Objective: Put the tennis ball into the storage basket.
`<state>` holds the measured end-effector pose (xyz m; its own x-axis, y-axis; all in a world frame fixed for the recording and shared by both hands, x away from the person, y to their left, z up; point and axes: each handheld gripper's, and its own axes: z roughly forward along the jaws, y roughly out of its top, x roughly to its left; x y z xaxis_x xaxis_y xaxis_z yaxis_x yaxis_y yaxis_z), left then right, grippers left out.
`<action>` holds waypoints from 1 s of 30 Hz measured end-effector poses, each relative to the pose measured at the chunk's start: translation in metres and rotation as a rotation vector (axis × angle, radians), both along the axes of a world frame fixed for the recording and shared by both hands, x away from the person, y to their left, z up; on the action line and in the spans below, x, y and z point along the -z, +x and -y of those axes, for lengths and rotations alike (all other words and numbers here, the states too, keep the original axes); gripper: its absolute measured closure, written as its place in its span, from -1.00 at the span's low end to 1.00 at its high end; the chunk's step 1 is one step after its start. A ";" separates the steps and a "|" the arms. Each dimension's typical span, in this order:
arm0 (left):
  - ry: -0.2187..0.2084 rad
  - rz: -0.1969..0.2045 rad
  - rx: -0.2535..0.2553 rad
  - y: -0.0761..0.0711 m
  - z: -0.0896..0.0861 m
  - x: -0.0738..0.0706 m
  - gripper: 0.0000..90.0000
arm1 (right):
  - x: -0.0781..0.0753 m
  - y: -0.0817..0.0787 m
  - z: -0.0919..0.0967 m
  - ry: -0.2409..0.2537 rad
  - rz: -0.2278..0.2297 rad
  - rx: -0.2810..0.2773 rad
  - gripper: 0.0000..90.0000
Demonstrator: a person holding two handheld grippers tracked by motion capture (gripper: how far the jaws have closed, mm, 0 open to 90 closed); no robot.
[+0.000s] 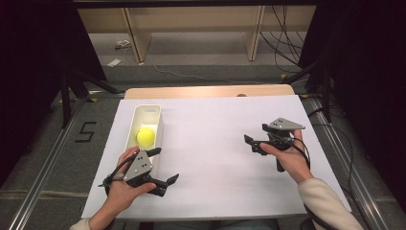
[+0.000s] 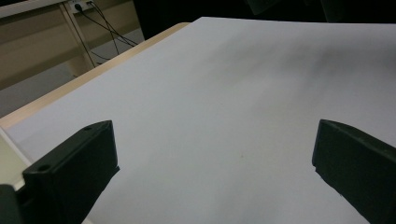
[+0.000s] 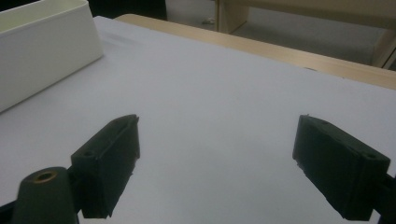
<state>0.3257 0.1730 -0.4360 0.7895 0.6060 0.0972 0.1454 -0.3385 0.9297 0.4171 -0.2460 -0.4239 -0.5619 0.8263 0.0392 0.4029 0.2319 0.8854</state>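
- Left tongs [image 1: 163, 167]: I hold them low at the near-left of the white tabletop [image 1: 215, 143], jaws spread wide and empty; in the left gripper view both black jaws frame bare white sheet with nothing between them.
- Right tongs [image 1: 250, 143]: carried at the right side of the tabletop, tips pointing left toward the middle. In the right gripper view [image 3: 215, 163] the 2 jaws stand apart – a moderate gap, nothing gripped.
- Yellow ball [image 1: 145, 136]: it sits inside the white bin [image 1: 157, 120], toward the bin's near end, resting on the bin floor and touched by neither tongs.
- White bin: a narrow trough on the left part of the tabletop, its long axis running away from me, near end just beyond the left hand [image 1: 122, 189]. Its side wall also appears at the upper left of the right gripper view [image 3: 46, 51].
- Governing relation – the ball lies just ahead of the left tongs and slightly to their left, while it is well apart from the right tongs, across the open sheet. I judge the left tongs the nearer by far; any approach must come down over the bin's rim, along its long axis.
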 end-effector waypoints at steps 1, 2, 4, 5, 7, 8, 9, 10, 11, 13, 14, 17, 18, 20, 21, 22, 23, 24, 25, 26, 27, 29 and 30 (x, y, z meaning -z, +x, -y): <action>0.000 0.001 0.000 0.000 0.000 0.000 -1.00 | 0.000 -0.001 0.002 0.004 -0.001 0.003 -0.66; 0.003 0.006 0.001 0.000 0.000 0.000 -1.00 | 0.000 -0.003 0.004 0.003 0.001 0.007 -0.66; 0.003 0.008 0.001 0.000 -0.001 -0.001 -1.00 | 0.001 -0.006 0.008 0.007 0.001 0.013 -0.66; 0.002 0.008 0.000 0.000 -0.001 -0.001 -1.00 | 0.002 -0.007 0.009 0.009 0.000 0.015 -0.66; 0.003 0.009 -0.001 0.000 -0.001 -0.001 -1.00 | 0.004 -0.009 0.013 0.010 0.001 0.021 -0.66; 0.003 0.009 -0.001 0.000 -0.001 -0.001 -1.00 | 0.004 -0.010 0.014 0.012 0.001 0.023 -0.66; 0.003 0.009 -0.001 0.000 -0.001 -0.001 -1.00 | 0.004 -0.012 0.016 0.010 0.002 0.025 -0.66; 0.003 0.010 0.000 0.000 -0.001 -0.001 -1.00 | 0.004 -0.013 0.018 0.012 0.003 0.028 -0.66; 0.000 0.007 -0.001 0.000 -0.001 -0.001 -1.00 | 0.004 -0.014 0.019 0.012 -0.001 0.029 -0.66; 0.000 0.007 0.000 0.000 -0.001 -0.001 -1.00 | 0.005 -0.017 0.021 0.014 0.002 0.034 -0.66; 0.002 0.009 0.001 0.000 -0.001 -0.001 -1.00 | 0.005 -0.019 0.022 0.011 0.000 0.030 -0.66; 0.004 0.010 0.001 0.000 -0.001 -0.001 -1.00 | 0.006 -0.024 0.024 0.007 -0.003 0.029 -0.66; 0.004 0.010 0.001 0.000 -0.001 -0.001 -1.00 | 0.007 -0.025 0.024 0.007 0.000 0.031 -0.66; 0.004 0.009 0.000 0.000 -0.001 -0.001 -1.00 | 0.007 -0.027 0.026 0.007 0.005 0.031 -0.66; 0.004 0.009 0.000 0.000 -0.001 -0.001 -1.00 | 0.007 -0.029 0.027 0.005 0.002 0.032 -0.66; 0.005 0.009 -0.001 0.000 -0.001 -0.001 -1.00 | 0.007 -0.030 0.028 0.007 0.001 0.033 -0.66; 0.005 0.008 0.000 0.000 -0.001 -0.001 -1.00 | 0.007 -0.032 0.029 0.006 0.003 0.034 -0.66; 0.006 0.009 -0.001 0.000 -0.001 -0.001 -1.00 | 0.008 -0.033 0.030 0.004 0.001 0.036 -0.66; 0.006 0.009 0.000 0.000 -0.001 -0.001 -1.00 | 0.008 -0.034 0.031 0.004 -0.001 0.036 -0.66; 0.006 0.008 0.001 0.000 0.000 -0.001 -1.00 | 0.009 -0.035 0.032 0.006 -0.004 0.036 -0.66; 0.006 0.009 0.001 0.000 0.000 -0.001 -1.00 | 0.009 -0.037 0.032 0.003 -0.005 0.037 -0.66; 0.006 0.009 0.001 0.000 0.000 -0.001 -1.00 | 0.010 -0.039 0.033 0.000 -0.005 0.034 -0.66; 0.006 0.009 0.000 0.000 -0.001 -0.001 -1.00 | 0.010 -0.040 0.033 0.002 -0.002 0.032 -0.66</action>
